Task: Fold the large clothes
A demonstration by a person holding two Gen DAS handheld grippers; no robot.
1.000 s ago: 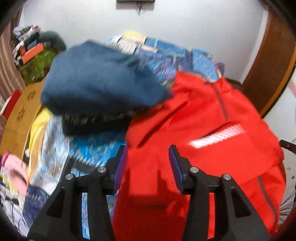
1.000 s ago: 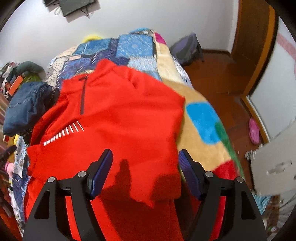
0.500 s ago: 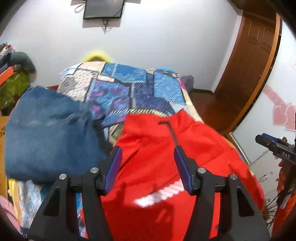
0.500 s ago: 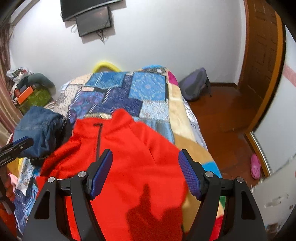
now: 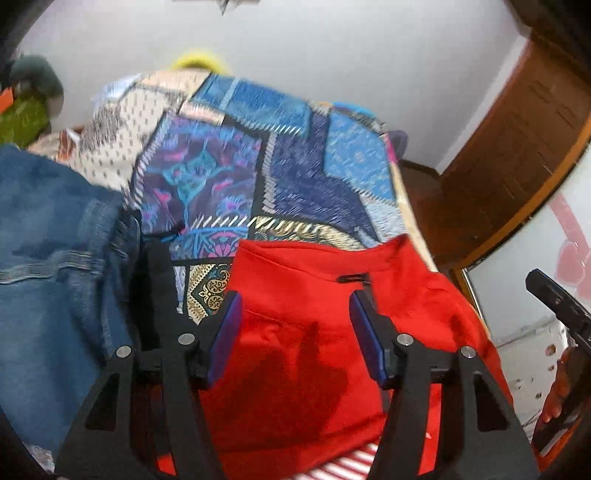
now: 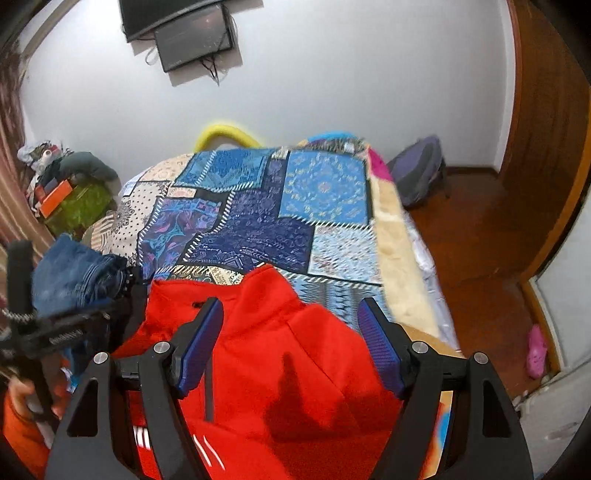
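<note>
Red fabric filled the near part of both views: a red jacket lay spread on the bed, its collar and short dark zip pointing toward the far wall. The left tongs hung above it with their blue pads apart and nothing between them, released; the jacket's collar area lay beneath and just beyond the tips. The right tongs stood wider apart, also released and gripping nothing, with the jacket's shoulder below and between the tips. White reflective stripes showed on the jacket at the bottom edge, close under the tongs. To the left of the jacket, just beside it, sat a heap of blue jeans. Beyond the collar stretched the patchwork bedspread in blues and purples, bare up to the head of the bed. Farther off, a purple backpack rested on the wooden floor by the white wall, and a dark screen was mounted high on that wall.
</note>
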